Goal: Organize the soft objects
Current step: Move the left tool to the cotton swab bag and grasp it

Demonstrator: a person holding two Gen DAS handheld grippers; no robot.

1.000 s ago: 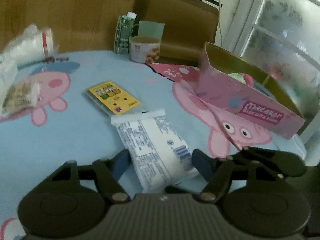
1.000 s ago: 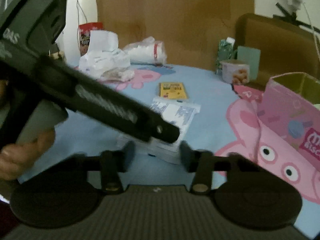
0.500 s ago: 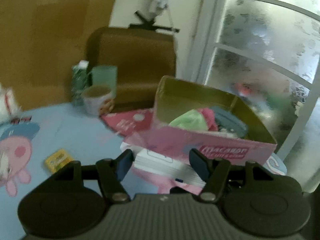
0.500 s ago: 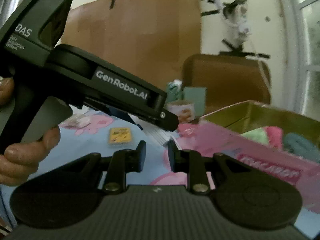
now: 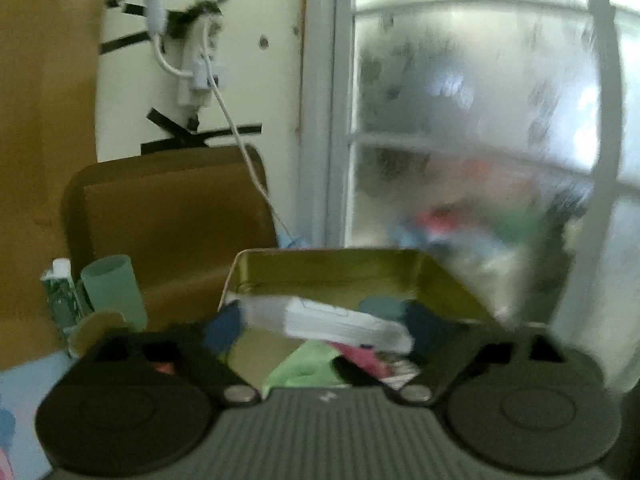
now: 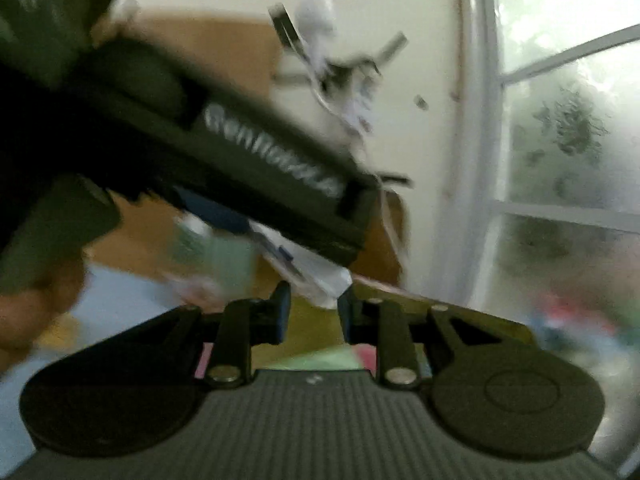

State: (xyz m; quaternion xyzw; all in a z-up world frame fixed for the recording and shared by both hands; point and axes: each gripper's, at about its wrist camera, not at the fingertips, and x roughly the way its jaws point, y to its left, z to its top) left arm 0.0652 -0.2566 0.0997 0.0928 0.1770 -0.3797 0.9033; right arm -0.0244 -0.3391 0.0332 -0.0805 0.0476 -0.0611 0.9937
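Left gripper [image 5: 324, 330]: its jaws have just been opening and now stand very wide. The blue fingers [image 5: 222, 328] sit far apart, and they do not press on anything.
White pack [image 5: 340, 320]: this soft white pack is between the left gripper's open fingers, tilted, over the open box. It looks blurry. I cannot tell if it still touches a finger.
Box [image 5: 332, 270]: it is open, with gold walls inside. It sits right in front of the left gripper.
In the box: a soft green thing [image 5: 304, 366], a pink thing [image 5: 360, 356] and a blue-grey thing [image 5: 380, 304] lie under the white pack.
Right gripper [image 6: 314, 308]: its jaws have just been opening a little. They are partly open, with a small gap and nothing held between them.
What the right gripper sees: the left gripper's dark body [image 6: 224, 152] crosses the view just ahead, a hand [image 6: 36, 304] holds its handle, and the white pack [image 6: 308, 268] hangs under it over the box's edge [image 6: 440, 308].
Desk [image 5: 28, 392]: it has a light blue cloth. A green cup [image 5: 114, 292] and a small patterned carton [image 5: 60, 300] stand on it, left of the box.
Behind: a brown chair back [image 5: 172, 216], a white wall and a frosted window [image 5: 480, 120].
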